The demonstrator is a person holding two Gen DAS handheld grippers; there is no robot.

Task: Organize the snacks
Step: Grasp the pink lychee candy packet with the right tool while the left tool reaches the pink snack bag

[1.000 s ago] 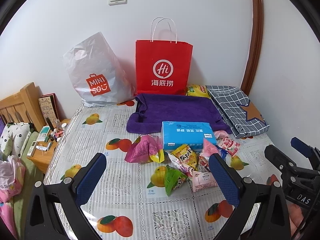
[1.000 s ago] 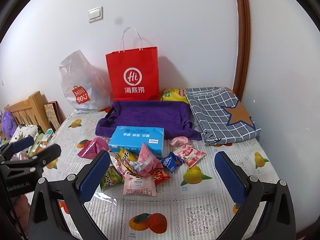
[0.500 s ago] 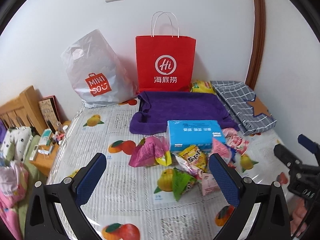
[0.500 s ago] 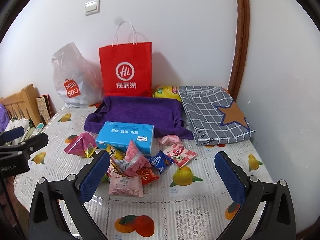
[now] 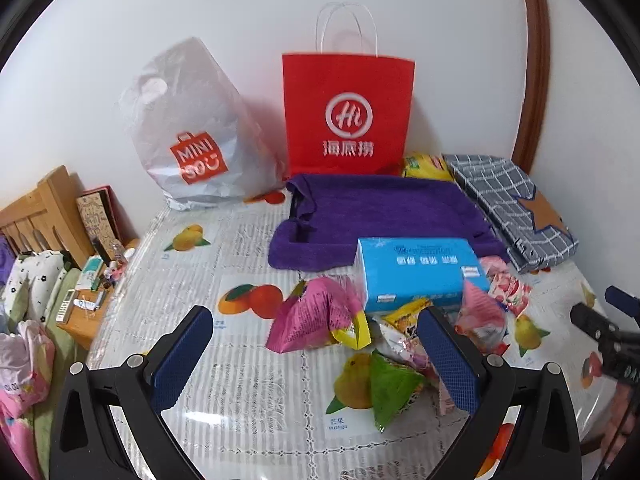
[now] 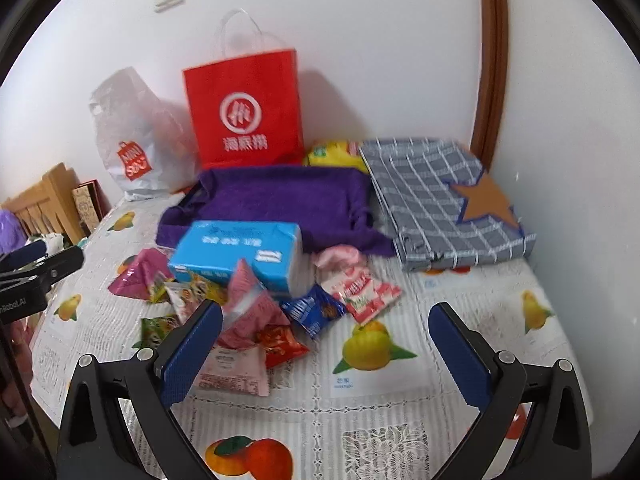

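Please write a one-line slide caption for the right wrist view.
Open right gripper above scattered snack packets beside a blue tissue box on a fruit-print tablecloth.

The yellow packet at the far wall is half hidden behind the purple towel; its print is unreadable.

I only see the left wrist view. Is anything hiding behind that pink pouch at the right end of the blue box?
Observer: Yes. The right wrist view shows a dark blue packet lying just right of the pink pouch, in front of the blue box.
Operator: I only glimpse the tip of the other claw. Is it holding anything?
Observer: No. The right gripper is wide open and empty, with the pouch beside its left finger.
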